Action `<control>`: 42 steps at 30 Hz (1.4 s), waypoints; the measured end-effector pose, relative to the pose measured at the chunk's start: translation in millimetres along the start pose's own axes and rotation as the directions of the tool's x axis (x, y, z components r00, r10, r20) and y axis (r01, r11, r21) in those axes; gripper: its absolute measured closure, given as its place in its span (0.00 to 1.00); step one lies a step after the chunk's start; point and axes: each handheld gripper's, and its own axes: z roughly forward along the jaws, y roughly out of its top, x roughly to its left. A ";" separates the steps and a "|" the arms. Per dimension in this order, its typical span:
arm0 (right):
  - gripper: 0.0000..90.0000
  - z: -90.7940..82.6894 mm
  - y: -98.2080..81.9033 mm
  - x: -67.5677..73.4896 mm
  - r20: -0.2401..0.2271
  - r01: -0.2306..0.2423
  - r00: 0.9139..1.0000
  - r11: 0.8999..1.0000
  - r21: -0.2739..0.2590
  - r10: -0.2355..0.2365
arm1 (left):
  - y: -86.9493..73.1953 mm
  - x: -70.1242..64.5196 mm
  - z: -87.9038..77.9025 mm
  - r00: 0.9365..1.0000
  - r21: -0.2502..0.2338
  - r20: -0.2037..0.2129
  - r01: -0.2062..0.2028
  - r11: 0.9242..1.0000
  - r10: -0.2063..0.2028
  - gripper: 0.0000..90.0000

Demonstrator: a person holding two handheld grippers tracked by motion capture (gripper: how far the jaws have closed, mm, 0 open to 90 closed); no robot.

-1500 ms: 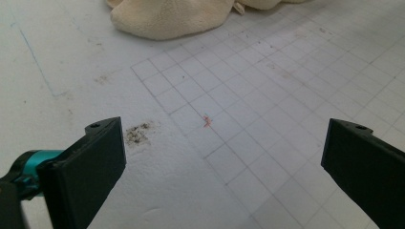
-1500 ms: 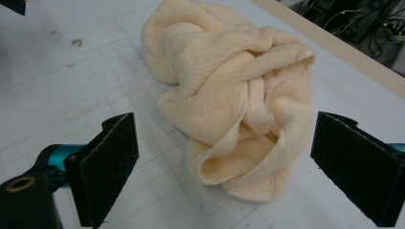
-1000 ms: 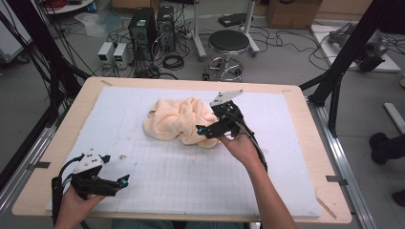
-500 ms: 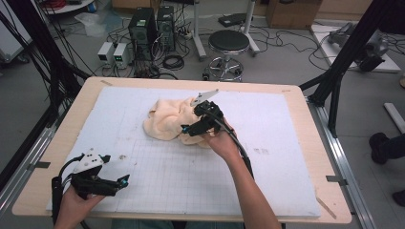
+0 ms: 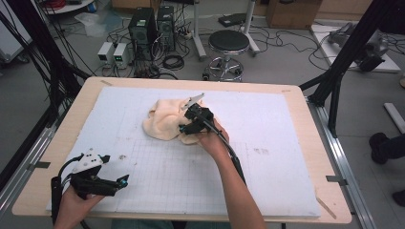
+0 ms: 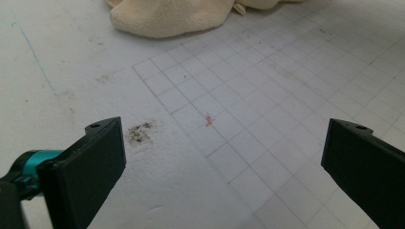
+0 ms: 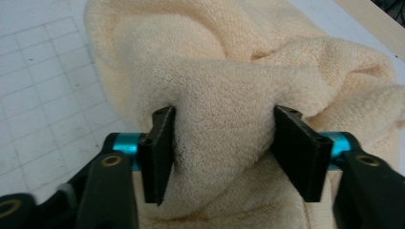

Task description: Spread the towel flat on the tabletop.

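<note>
Roughly centre-frame in the high view, a wooden table (image 5: 57,143) carries a white foam mat (image 5: 286,143) with a pencilled grid over its near half. Cream towel (image 5: 165,121) lies crumpled on the mat's far middle, just beyond the grid's far edge.

Right gripper (image 5: 188,125) sits at the towel's near right edge, hand behind it, forearm coming in from the bottom. Right gripper view: jaws have just been closing, a thick fold of the towel (image 7: 224,119) bulges between them, both black pads pressed into the terry on either side. So it grips the towel, jaws about half closed around the fold.

Left gripper (image 5: 122,181) rests low at the near left corner of the mat, well apart from the towel. Left gripper view: jaws stand wide apart, nothing between them, bare mat below with a dark smudge (image 6: 139,132) and a small red mark (image 6: 208,120) on the grid.
</note>
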 end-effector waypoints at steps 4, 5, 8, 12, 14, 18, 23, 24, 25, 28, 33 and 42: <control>0.61 4.0 -3.3 -4.5 0.002 -0.019 1.000 1.000 -0.004 0.019 | 0.1 -0.6 0.5 1.000 0.000 0.002 0.001 1.000 -0.001 0.02; 0.63 3.8 -4.1 -4.8 0.003 -0.020 1.000 1.000 -0.004 0.020 | 0.1 -0.9 0.7 1.000 0.000 0.002 0.001 1.000 -0.001 0.02; 0.71 2.2 -6.4 -6.0 -0.007 -0.029 1.000 0.999 -0.018 0.029 | 0.0 -1.1 0.5 1.000 -0.001 0.002 0.001 1.000 -0.001 0.02; 0.76 -0.3 -7.2 -7.5 -0.017 -0.023 1.000 0.999 -0.028 0.022 | -0.3 -1.0 -0.2 1.000 0.000 -0.002 0.003 1.000 -0.003 0.02; 0.78 -3.2 -6.4 -6.3 -0.021 -0.017 1.000 0.999 -0.034 0.017 | -0.3 -0.8 -0.6 1.000 0.000 -0.002 0.002 1.000 -0.002 0.02; 0.80 -16.4 -4.8 -2.1 -0.042 -0.002 0.999 0.999 -0.048 0.000 | -0.2 -2.3 -1.3 1.000 -0.002 0.000 0.000 1.000 0.000 0.02; 0.81 -37.5 -3.6 2.6 -0.068 0.002 0.998 0.997 -0.079 -0.007 | 0.8 -4.4 -1.9 1.000 -0.006 0.002 -0.007 1.000 0.007 0.02; 0.81 -37.5 -3.6 2.6 -0.068 0.002 0.998 0.997 -0.079 -0.007 | 0.8 -4.4 -1.9 1.000 -0.006 0.002 -0.007 1.000 0.007 0.02; 0.81 -46.8 -3.7 5.0 -0.073 0.003 0.997 0.996 -0.093 -0.009 | 1.2 -5.6 -2.1 1.000 -0.008 0.002 -0.008 1.000 0.008 0.02; 0.81 -63.0 -3.8 9.3 -0.087 -0.008 0.996 0.994 -0.106 -0.001 | 1.6 -6.6 -2.0 1.000 -0.010 0.005 -0.011 1.000 0.011 0.02; 0.81 -83.8 -4.6 18.5 -0.095 0.008 0.995 0.993 -0.120 -0.020 | 2.6 -8.7 -2.3 1.000 -0.011 0.011 -0.019 1.000 0.019 0.02; 0.80 -106.7 -19.5 45.2 -0.156 0.013 0.987 0.991 -0.134 -0.035 | 4.9 -12.8 -1.5 0.999 -0.018 0.027 -0.037 0.999 0.038 0.02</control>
